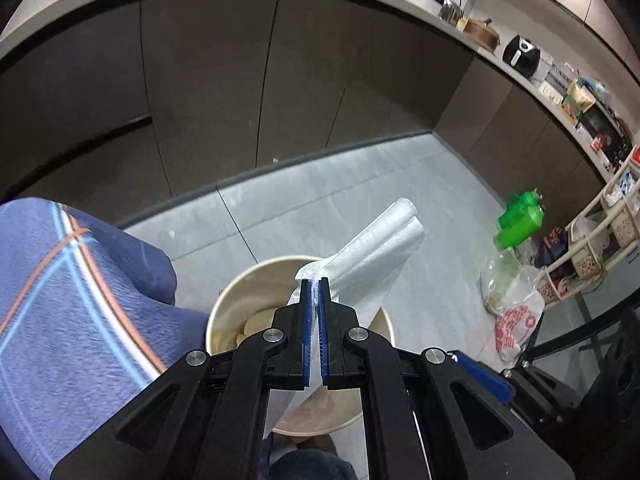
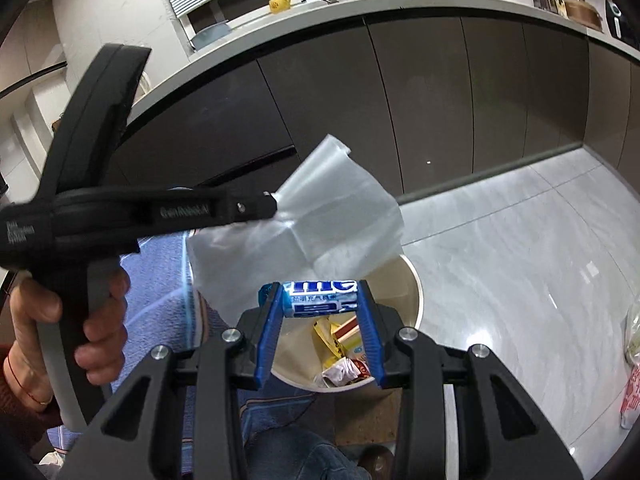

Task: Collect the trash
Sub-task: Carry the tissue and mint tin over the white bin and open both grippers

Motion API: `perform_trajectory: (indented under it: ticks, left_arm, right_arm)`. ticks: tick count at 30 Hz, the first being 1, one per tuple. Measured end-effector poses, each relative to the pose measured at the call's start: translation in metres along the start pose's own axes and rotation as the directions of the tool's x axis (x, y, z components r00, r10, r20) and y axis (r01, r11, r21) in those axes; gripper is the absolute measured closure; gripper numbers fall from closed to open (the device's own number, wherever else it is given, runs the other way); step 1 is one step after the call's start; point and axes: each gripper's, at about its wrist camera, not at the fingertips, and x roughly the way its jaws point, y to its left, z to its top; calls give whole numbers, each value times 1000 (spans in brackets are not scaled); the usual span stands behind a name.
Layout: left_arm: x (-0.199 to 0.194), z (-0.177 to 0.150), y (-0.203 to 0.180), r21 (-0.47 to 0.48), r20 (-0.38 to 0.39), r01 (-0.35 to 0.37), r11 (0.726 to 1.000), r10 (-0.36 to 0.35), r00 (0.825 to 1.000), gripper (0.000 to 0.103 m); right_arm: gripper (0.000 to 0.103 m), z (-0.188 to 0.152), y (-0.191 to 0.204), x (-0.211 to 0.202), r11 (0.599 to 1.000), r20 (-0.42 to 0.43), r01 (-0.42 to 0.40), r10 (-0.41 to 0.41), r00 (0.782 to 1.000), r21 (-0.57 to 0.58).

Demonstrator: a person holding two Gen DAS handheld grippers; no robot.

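A clear bag (image 1: 372, 256) is pinched in the closed left gripper (image 1: 319, 312), its long axis slanting up and away above the bin (image 1: 224, 308). A blue packet (image 2: 320, 298) is clamped crosswise in the part-open right gripper (image 2: 320, 312), directly over the bin's mouth. Both loads are judged ready to drop, the right one nearer centre.

Left tool (image 1: 319, 280) pinched tight, right tool (image 2: 319, 294) part-spread, both angled downward.
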Motion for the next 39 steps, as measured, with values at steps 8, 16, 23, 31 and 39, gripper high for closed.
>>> perform_trajectory:
  ticks: [8,16,23,31,39]
  left_arm:
    - [18,-6,4,11,14,-65,998,65,998,50]
    - [14,-7,19,-17,17,-75,997,75,997,44]
    - [-3,-8,28,-20,47,-84,996,85,995,34]
    - [-18,-9,33,-29,75,-99,995,101,992,22]
    - [-52,-13,38,-55,127,-130,990,136,983,9]
  right_arm:
    - [66,-1,2,18,1000,-37,13,-13,999,4]
    - [66,-3,-2,35,1000,-79,15,-14,997,10]
    - [59,-12,2,58,1000,-123,10,-7,992,24]
    - [19,-6,2,50,998,-75,55,-56,996,-15]
    - [4,7,7,22,996,-3,89,-89,996,-23]
